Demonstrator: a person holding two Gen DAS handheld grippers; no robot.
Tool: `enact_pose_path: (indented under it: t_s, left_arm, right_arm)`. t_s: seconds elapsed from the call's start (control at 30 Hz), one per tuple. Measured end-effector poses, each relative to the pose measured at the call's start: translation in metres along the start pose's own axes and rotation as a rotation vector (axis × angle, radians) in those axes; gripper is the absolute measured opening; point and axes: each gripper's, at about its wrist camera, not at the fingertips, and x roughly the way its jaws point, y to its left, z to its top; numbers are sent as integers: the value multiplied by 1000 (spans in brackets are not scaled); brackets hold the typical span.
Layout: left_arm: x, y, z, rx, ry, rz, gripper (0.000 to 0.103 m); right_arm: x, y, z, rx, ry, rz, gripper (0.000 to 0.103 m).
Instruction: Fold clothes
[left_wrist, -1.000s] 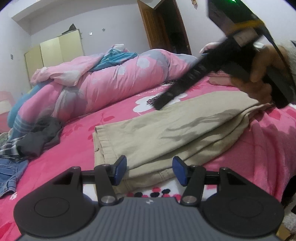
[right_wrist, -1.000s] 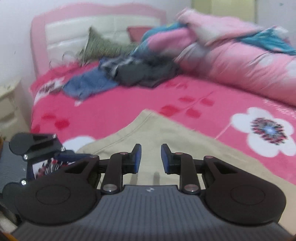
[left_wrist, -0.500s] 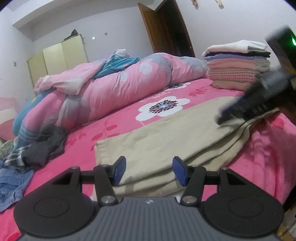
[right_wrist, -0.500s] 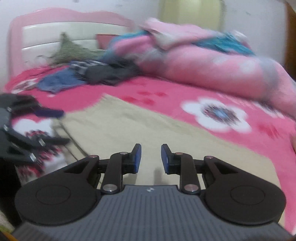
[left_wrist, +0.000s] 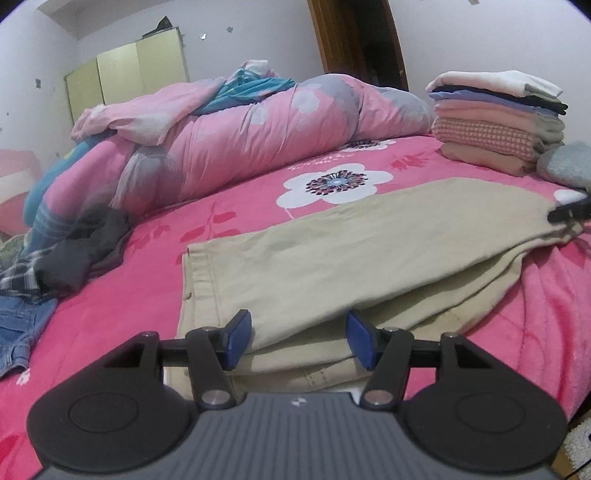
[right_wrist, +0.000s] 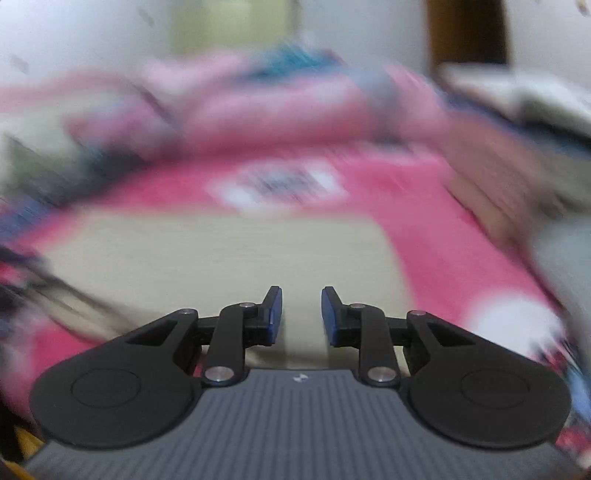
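Meanwhile, khaki trousers (left_wrist: 369, 251) lie doubled lengthwise on the pink bed (left_wrist: 424, 162), a gripper at each end.

At the waistband end the left gripper (left_wrist: 299, 341) hovers with its jaws wide apart, holding nothing; the right gripper (right_wrist: 301, 317), seen through a motion-blurred view, is also parted and empty over the leg end. The upper leg sits slightly askew of the lower, whose edge shows along the near side, so a pinch that catches only the top layer would likely drag the two apart and spoil the fold. The leg ends bunch near the mattress edge, where a pull toward that side could slide them off. A stack of folded clothes (left_wrist: 495, 122) stands close behind the leg end; a wide swing there might topple it.
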Motion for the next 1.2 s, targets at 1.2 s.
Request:
enact_pose_path:
  t_s: [1.2]
  left_arm:
    - [62,45,35,-263,123,-33,56]
  right_arm:
    - [28,-31,-17,122,-166,77,18]
